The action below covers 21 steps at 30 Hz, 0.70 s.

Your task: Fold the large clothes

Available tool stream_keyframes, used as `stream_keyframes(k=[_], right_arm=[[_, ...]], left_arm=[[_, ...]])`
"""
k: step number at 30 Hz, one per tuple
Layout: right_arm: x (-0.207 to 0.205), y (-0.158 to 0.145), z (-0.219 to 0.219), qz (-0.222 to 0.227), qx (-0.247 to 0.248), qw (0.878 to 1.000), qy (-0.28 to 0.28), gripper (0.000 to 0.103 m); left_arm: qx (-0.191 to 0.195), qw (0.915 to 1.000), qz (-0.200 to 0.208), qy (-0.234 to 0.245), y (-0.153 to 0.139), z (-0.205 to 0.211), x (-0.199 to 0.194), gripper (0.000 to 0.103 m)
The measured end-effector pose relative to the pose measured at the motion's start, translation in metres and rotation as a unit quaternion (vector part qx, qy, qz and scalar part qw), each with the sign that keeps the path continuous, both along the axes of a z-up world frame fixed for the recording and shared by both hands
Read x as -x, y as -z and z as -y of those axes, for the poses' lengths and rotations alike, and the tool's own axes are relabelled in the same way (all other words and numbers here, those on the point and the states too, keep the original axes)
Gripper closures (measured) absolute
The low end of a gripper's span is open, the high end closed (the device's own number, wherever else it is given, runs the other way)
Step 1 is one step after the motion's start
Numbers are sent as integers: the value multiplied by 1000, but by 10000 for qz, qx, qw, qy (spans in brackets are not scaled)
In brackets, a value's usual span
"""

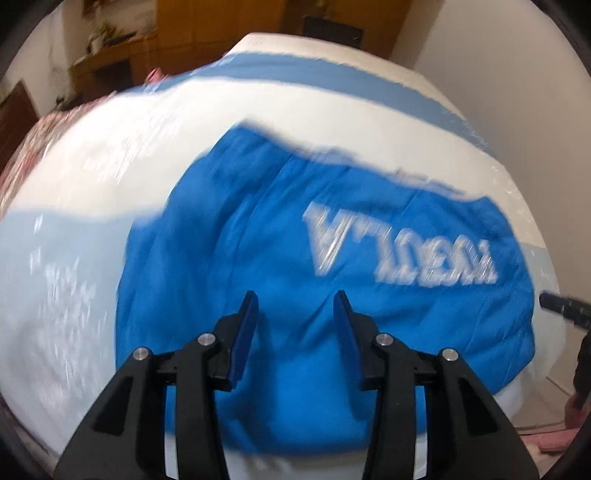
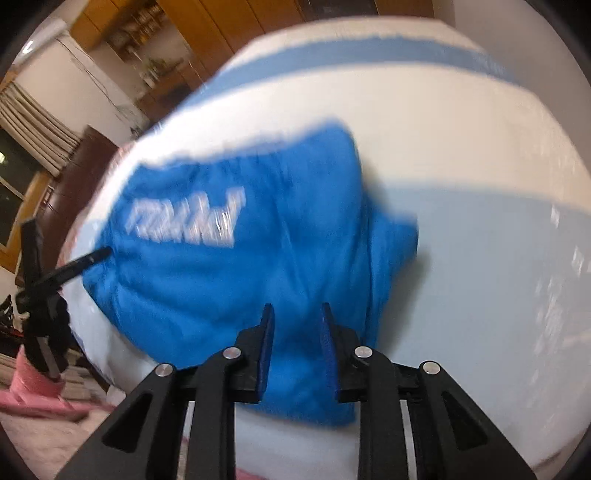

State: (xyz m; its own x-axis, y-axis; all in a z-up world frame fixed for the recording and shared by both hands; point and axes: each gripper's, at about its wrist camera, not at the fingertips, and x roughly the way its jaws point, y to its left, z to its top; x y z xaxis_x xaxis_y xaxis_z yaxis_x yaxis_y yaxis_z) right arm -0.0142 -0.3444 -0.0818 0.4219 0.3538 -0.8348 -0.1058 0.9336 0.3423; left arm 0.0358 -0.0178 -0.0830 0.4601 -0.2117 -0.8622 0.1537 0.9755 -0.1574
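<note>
A bright blue garment [image 1: 280, 258] with white lettering lies partly folded on a white and pale blue bed cover [image 1: 110, 155]. It also shows in the right wrist view [image 2: 229, 280]. My left gripper [image 1: 298, 299] is open and empty, just above the garment's near part. My right gripper [image 2: 295, 310] is open and empty, above the garment's near right edge. The left gripper's tip [image 2: 88, 256] shows at the garment's left edge in the right wrist view. The right gripper's tip [image 1: 561, 304] shows at the garment's right edge in the left wrist view. Both views are motion-blurred.
The bed cover [image 2: 480, 258] has a blue stripe [image 1: 332, 77] near its far side. Wooden furniture [image 1: 207, 33] stands behind the bed. A white wall [image 1: 517, 92] is to the right. A pink object [image 2: 33, 380] sits on the floor at the bed's left.
</note>
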Motion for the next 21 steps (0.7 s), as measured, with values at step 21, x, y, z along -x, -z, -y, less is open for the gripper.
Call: stream_keyframes(k=[21], right_arm=[[-144,77,5,-1129,-172,9933,199,83]], left_arm=[[94,9937,-1104,-185,66,-1,-154,64]])
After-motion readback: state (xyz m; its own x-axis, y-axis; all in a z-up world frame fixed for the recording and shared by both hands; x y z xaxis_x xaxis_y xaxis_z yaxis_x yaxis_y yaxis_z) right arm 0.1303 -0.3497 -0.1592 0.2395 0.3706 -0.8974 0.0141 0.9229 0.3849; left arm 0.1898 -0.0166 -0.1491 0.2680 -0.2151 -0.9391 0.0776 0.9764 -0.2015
